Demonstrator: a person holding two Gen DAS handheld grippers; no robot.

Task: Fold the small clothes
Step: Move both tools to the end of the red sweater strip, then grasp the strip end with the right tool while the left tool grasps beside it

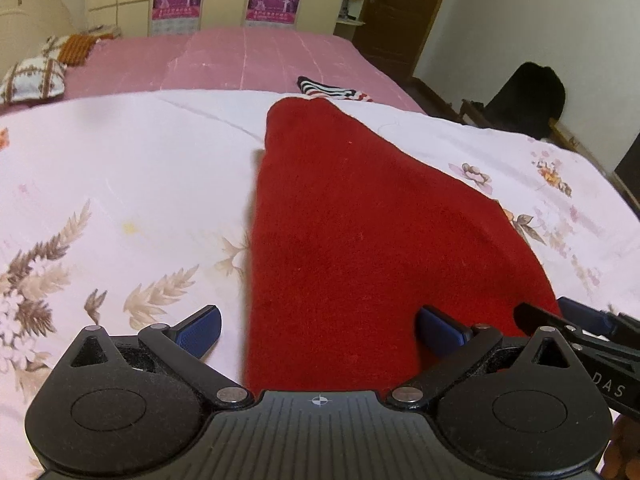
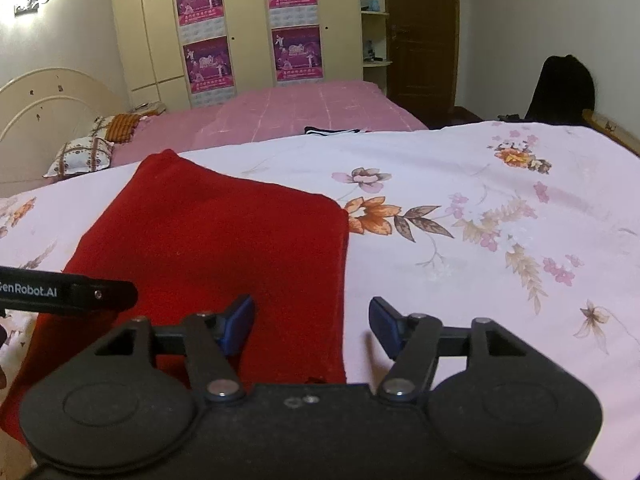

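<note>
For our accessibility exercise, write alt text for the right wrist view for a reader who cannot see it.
An open right gripper hovers over the near right edge of a red garment lying flat on a floral bedsheet, nothing between its blue pads. The left gripper's black tip enters from the left; a pink bed and cream wardrobe stand behind.

red knit garment (image 1: 360, 220) | folded, flat | on floral sheet | striped garment (image 1: 332, 90) beyond it
</note>
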